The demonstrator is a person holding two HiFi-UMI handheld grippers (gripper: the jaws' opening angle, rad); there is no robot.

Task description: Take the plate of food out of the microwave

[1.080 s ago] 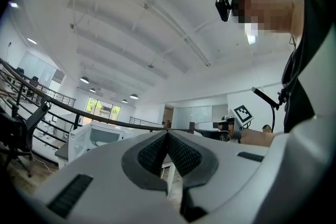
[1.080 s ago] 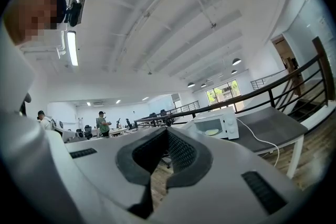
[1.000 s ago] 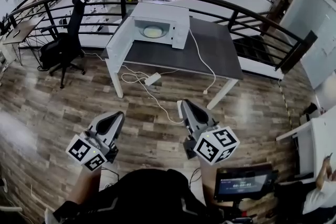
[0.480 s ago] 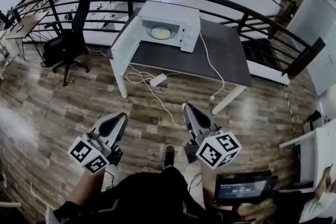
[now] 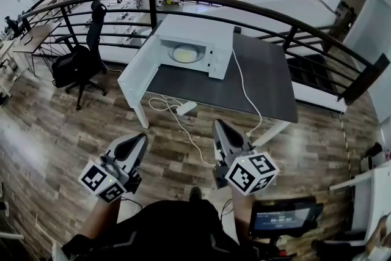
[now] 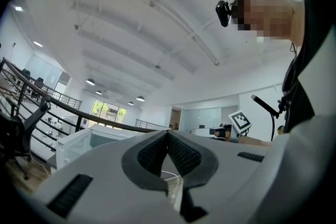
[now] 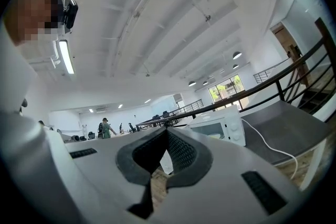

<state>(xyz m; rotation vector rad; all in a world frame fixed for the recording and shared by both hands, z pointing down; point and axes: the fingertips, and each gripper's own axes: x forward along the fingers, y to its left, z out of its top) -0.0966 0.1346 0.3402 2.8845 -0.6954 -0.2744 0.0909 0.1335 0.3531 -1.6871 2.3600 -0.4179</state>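
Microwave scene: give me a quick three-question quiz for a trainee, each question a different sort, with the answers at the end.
1. True or false: the door of the microwave stands open.
2. Where is the plate of food? A: inside the microwave. B: on the table beside it. C: on the floor.
3. Fill in the missing word: the left gripper and the right gripper are both far from the microwave, each with its jaws ____ and nothing between them.
Key: 1 true; 2 A; 3 shut.
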